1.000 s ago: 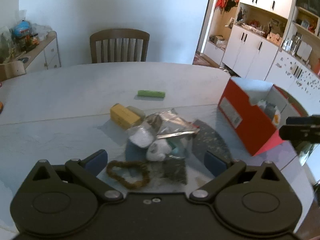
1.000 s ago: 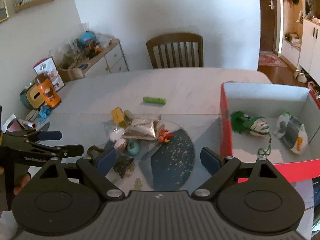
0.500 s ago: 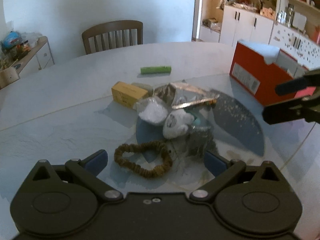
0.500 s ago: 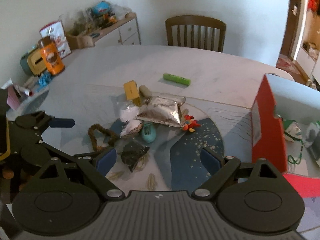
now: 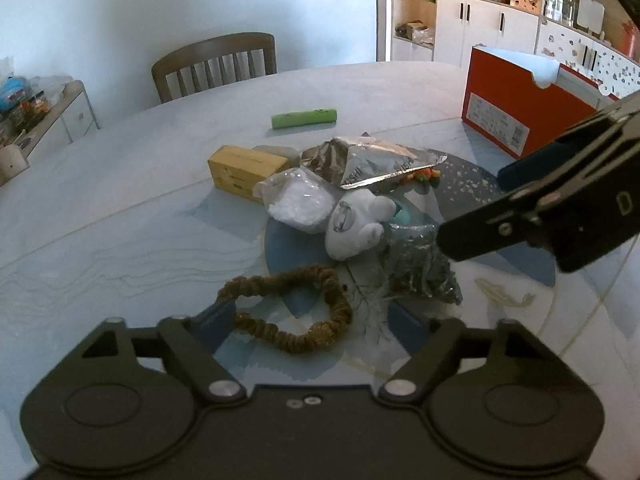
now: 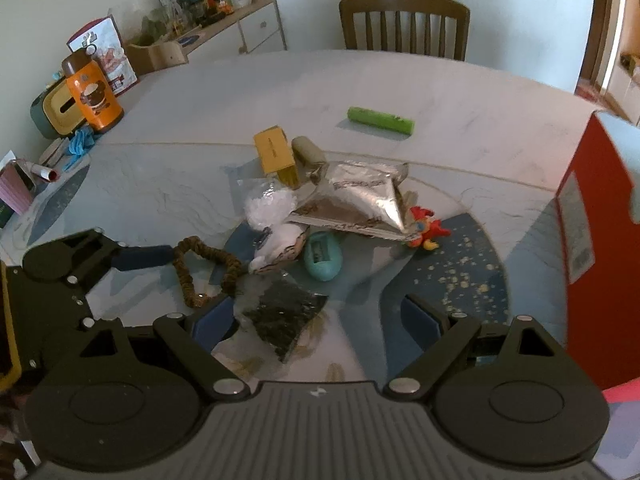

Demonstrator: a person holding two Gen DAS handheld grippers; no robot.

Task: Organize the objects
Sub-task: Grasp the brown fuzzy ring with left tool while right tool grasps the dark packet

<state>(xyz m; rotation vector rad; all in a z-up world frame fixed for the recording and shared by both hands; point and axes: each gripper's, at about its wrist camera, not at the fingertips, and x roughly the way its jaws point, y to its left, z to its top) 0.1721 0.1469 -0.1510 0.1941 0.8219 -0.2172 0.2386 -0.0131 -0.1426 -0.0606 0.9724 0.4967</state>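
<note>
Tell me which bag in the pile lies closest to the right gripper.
The dark clear bag, just ahead of the right gripper; the white-filled bag and silver foil pouch lie farther back.

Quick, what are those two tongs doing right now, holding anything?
Left tongs: open, holding nothing, either side of the brown scrunchie.
Right tongs: open, empty, over the dark packet.

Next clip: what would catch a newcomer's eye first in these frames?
Probably the heap of small things mid-table: a silver foil pouch lying over the pile, with a yellow box behind it and a red rooster toy at its right corner. Next, the red box standing at the table's right edge. Nearest, the open left gripper straddles a brown scrunchie.
</note>
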